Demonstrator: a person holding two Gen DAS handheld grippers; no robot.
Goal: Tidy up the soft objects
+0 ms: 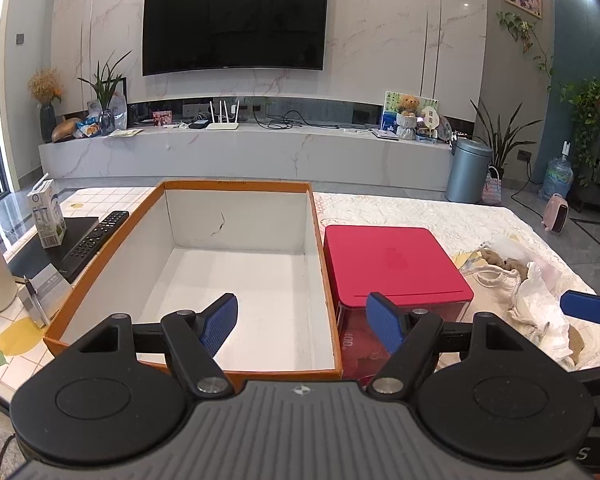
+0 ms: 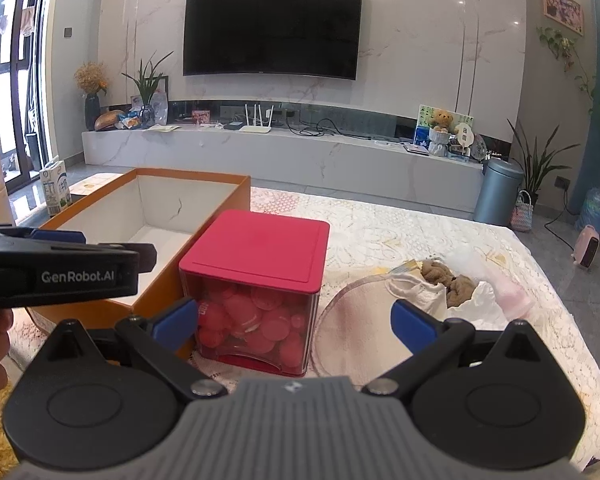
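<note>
Both claws are hanging wide, holding nothing: left claw (image 1: 302, 322) over the orange box (image 1: 236, 264) (empty), right claw (image 2: 296, 320) near the soft pile (image 2: 448, 284).

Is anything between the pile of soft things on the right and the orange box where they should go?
Yes. The red-lidded container stands on the table between the soft pile and the orange box, right against the box's right wall. The box itself is open and looks empty. Lifting the pile over the container would likely clear it.
</note>
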